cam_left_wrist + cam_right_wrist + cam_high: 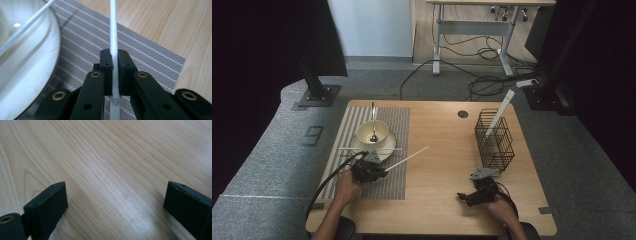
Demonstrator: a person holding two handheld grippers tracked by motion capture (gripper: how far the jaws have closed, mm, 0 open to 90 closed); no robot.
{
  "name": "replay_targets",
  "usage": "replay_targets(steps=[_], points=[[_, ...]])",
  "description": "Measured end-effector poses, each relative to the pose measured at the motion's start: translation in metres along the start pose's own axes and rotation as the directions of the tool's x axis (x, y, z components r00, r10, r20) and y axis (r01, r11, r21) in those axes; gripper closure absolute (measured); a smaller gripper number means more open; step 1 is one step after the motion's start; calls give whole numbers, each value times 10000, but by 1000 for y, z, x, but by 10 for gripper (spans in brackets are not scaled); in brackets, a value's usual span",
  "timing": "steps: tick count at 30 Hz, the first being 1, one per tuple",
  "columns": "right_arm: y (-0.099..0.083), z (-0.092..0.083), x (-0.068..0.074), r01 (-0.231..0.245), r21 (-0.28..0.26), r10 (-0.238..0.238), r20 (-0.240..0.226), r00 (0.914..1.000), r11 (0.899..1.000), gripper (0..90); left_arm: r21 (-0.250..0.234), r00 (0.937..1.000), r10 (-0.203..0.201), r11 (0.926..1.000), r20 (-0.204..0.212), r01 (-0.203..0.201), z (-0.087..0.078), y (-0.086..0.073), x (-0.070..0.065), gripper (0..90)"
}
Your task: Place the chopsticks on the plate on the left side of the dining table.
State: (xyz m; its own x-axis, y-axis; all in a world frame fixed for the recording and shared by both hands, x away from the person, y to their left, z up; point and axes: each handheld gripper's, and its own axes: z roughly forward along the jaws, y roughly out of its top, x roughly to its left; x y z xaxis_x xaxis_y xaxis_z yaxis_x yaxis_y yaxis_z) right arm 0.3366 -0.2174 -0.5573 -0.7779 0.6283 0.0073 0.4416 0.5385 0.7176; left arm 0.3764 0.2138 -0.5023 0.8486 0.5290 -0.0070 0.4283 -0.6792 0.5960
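Observation:
My left gripper (379,173) is shut on a white chopstick (409,157), which slants up and to the right over the striped placemat (392,125). Seen from the left gripper view, the white chopstick (113,37) runs straight up between the closed jaws of my left gripper (114,60). A second white chopstick (347,149) lies across the plate (387,145) under the cream bowl (373,131), which holds a spoon (373,120). My right gripper (460,196) rests low over bare wood near the front edge, open; the right gripper view shows my right gripper (115,200) with wide-apart jaws and nothing between them.
A black wire basket (494,140) stands at the right of the table with a white stick (502,107) leaning out of it. The table (442,150) has a cable hole (463,114) at the back. Cables and a desk frame lie on the floor beyond.

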Motion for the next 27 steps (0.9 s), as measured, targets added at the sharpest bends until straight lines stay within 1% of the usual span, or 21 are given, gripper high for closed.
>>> replay_targets(steps=[1, 7, 12, 18, 22, 27], points=[[-1, 0, 1, 39, -22, -39, 66, 10000, 10000, 29, -4, 10000, -64, 10000, -38, 64, -1, -1, 2, 842], [-2, 0, 3, -100, 60, 98, 260, 9996, 9999, 0, 66, 9987, -400, 9992, -327, 402, -7, -7, 11, 841], [-3, 0, 3, -188, 100, 184, 337, 9993, 9998, 0, 85, 9955, -779, 9969, -533, 785, -12, -11, 20, 841], [-3, 0, 3, -189, 98, 185, 338, 9993, 9998, 0, 195, 9904, -1175, 9927, -732, 1193, -17, -17, 31, 841], [-3, 0, 3, -192, 101, 189, 332, 9993, 9998, 0, 440, 9853, -1425, 9881, -946, 1471, -19, -21, 39, 841], [-3, 0, 3, -171, 88, 167, 337, 9993, 9998, 0, 511, 9791, -1665, 9835, -1164, 1733, -22, -26, 47, 841]])
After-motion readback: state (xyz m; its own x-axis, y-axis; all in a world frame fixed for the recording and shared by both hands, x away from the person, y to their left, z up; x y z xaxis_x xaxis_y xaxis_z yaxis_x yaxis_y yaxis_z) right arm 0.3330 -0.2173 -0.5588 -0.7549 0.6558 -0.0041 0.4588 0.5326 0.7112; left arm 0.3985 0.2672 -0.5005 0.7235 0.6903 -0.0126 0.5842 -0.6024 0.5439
